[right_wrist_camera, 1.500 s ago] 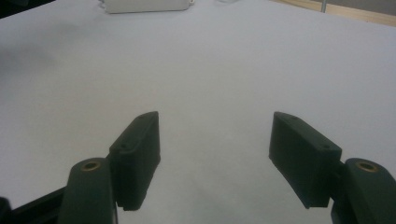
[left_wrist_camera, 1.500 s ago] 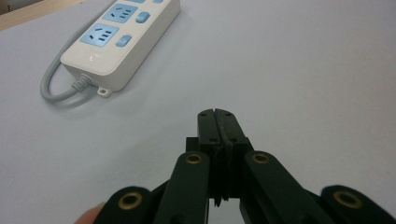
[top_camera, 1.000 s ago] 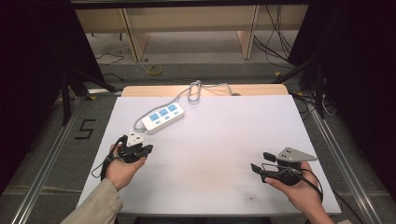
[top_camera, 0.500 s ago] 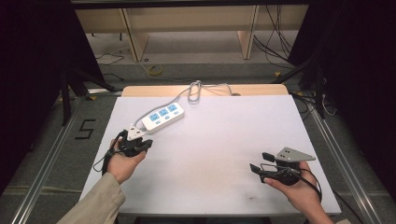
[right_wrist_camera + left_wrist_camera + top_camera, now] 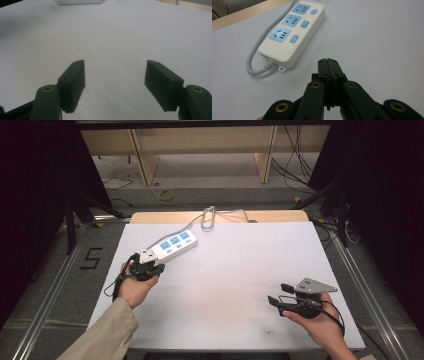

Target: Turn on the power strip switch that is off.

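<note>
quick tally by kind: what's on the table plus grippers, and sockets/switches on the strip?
Power strip: 1
Blue sockets on it: 3
Blue switches on it: 3
Grippers: 2, left gripper shut, right gripper open
Total: 9

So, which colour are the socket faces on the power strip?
Light blue, on a white power strip; the left gripper view shows it best.

Left hand-held gripper point(image 5: 329, 65) jaws pressed together, right hand-held gripper point(image 5: 115, 72) jaws wide apart, forearms low
</note>
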A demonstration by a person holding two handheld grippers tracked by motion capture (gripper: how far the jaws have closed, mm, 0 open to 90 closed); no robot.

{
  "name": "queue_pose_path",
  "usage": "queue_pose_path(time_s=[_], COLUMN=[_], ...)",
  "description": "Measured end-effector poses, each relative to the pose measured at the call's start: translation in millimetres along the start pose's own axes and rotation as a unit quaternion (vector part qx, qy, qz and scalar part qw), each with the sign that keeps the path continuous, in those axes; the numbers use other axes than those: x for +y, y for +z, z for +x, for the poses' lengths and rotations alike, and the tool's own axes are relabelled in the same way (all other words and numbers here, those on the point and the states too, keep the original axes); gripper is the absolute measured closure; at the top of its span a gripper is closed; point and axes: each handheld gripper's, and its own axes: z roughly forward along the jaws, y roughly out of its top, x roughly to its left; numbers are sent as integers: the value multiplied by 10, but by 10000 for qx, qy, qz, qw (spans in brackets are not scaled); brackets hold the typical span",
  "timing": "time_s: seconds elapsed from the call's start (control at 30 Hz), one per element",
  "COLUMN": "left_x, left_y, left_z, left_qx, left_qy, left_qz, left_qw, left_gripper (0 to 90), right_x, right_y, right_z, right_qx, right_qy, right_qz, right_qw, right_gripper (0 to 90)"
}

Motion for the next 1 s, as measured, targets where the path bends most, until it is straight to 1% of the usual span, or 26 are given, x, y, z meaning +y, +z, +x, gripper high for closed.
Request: queue_pose_path(time_s=[0.5, 0.6, 0.7, 0.97, 1.0], left_x=[89, 112, 135, 207, 215], left_y=[121, 154, 197, 268, 279], left_z=[23, 25, 21, 11, 10], left_qx=[-19, -29, -41, 6, 4], left_qy=[53, 16, 27, 77, 49], left_qz=[46, 32, 55, 48, 16], left_qw=[10000, 10000, 10000, 10000, 10000], left_gripper=[899, 899, 899, 899, 899], right_x=[-5, -2, -1, -6, -7], right_y=[3, 4, 5, 8, 8], right_z=[-5, -1, -6, -7, -8], right_qx=[9, 7, 12, 24, 21], right_qy=[-16, -14, -18, -12, -6], right_qz=[9, 12, 15, 13, 32], right_qw=[10000, 10000, 10000, 10000, 10000], right_gripper=[330, 329, 329, 329, 329])
